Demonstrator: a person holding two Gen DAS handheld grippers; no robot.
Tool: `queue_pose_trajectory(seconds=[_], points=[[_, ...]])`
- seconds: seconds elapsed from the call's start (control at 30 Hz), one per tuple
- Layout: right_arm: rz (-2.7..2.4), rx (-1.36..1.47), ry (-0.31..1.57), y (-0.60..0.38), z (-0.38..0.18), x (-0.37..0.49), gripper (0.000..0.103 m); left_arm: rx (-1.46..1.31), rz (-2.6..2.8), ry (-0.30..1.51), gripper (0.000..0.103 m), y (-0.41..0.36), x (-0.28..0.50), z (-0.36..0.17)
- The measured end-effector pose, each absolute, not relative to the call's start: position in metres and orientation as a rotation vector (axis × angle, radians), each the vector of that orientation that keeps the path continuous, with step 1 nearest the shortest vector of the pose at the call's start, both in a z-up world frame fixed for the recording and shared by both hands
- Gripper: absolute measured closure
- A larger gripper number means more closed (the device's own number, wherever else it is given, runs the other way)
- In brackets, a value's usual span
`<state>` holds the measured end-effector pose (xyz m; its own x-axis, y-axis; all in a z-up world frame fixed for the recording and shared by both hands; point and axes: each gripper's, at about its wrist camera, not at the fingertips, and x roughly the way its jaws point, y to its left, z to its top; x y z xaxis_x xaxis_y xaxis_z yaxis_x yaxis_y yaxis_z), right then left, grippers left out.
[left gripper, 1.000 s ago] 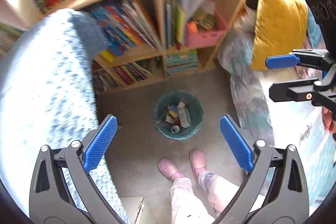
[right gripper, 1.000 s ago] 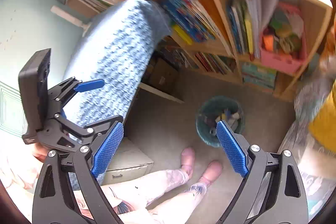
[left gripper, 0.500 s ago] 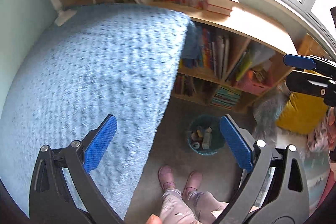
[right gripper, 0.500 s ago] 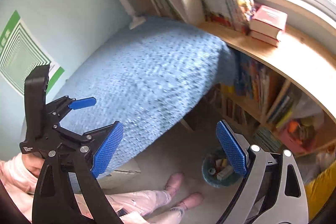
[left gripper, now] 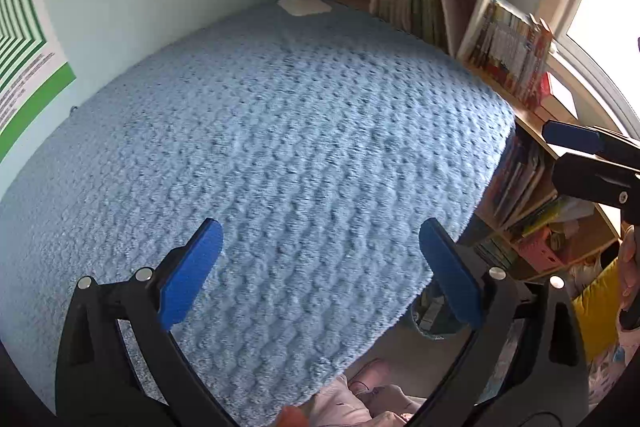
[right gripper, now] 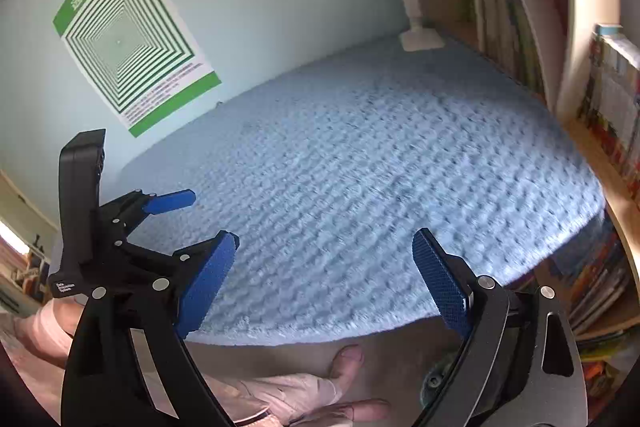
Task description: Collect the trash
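My left gripper (left gripper: 320, 267) is open and empty above a blue knitted bedspread (left gripper: 280, 147). My right gripper (right gripper: 324, 279) is open and empty over the same bedspread (right gripper: 380, 167); it also shows at the right edge of the left wrist view (left gripper: 580, 159). The left gripper shows at the left of the right wrist view (right gripper: 192, 223). The teal trash bin (left gripper: 430, 315) with trash in it is mostly hidden behind my left gripper's right finger, on the floor beside the bed. I see no loose trash on the bed.
A wooden bookshelf (left gripper: 516, 59) full of books runs along the right side of the bed. A white lamp base (right gripper: 420, 39) stands at the bed's far corner. A green poster (right gripper: 132, 35) hangs on the wall. The person's pink shoes (left gripper: 372, 383) are on the floor below.
Both grippers have swung up and left from the floor and trash bin to face the blue bedspread. The bin has slid to the lower right edge of view. Both stay open.
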<state>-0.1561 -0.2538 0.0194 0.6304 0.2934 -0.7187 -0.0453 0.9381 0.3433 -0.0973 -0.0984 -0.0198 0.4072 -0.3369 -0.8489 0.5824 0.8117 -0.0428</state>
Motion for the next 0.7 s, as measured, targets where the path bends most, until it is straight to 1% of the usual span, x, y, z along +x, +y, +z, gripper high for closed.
queue_pose_trajectory(seconds=[0.37, 0.7], points=[[0.386, 0.169, 0.878, -0.150, 0.028, -0.055, 0.013, 0.144, -0.331, 0.977, 0.007, 0.005, -0.050, -0.009], [0.555, 0.137, 0.910, -0.083, 0.024, 0.009, 0.013, 0.067, -0.116, 0.963, 0.007, 0.072, -0.039, -0.008]])
